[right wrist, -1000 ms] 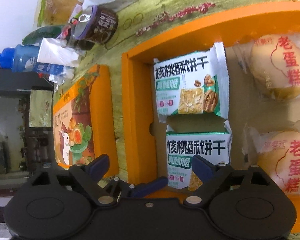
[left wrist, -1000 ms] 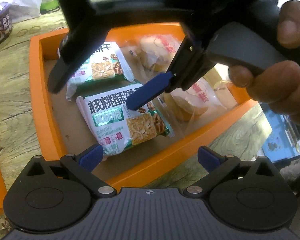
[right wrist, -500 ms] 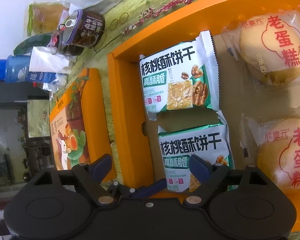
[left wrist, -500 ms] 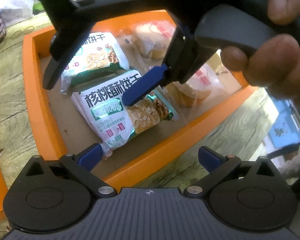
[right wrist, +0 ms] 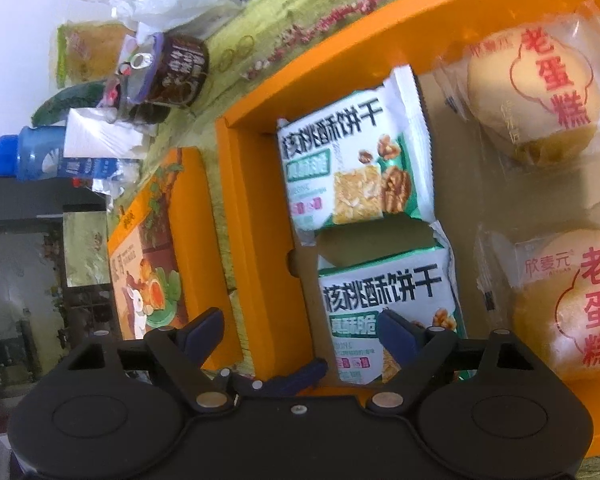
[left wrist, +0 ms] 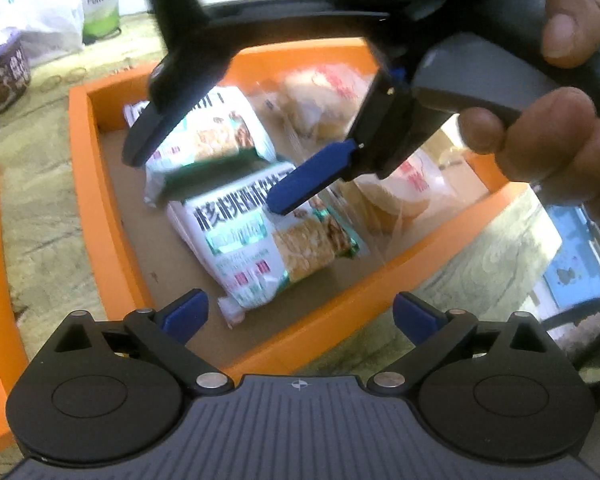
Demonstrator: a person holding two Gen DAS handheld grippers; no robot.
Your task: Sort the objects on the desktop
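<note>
Four wrapped snacks are lying in the orange tray point(right wrist: 260, 216), two biscuit packets point(right wrist: 356, 168) beside two cakes point(right wrist: 532, 80), apparently grouped by kind, while the left claw point(left wrist: 300, 316) and right claw point(right wrist: 300, 330) are hovering spread wide, gripping nothing.

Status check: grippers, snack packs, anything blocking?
Left gripper and right gripper open, empty. Two biscuit packs and two cake packs in orange tray. No obstruction.
</note>
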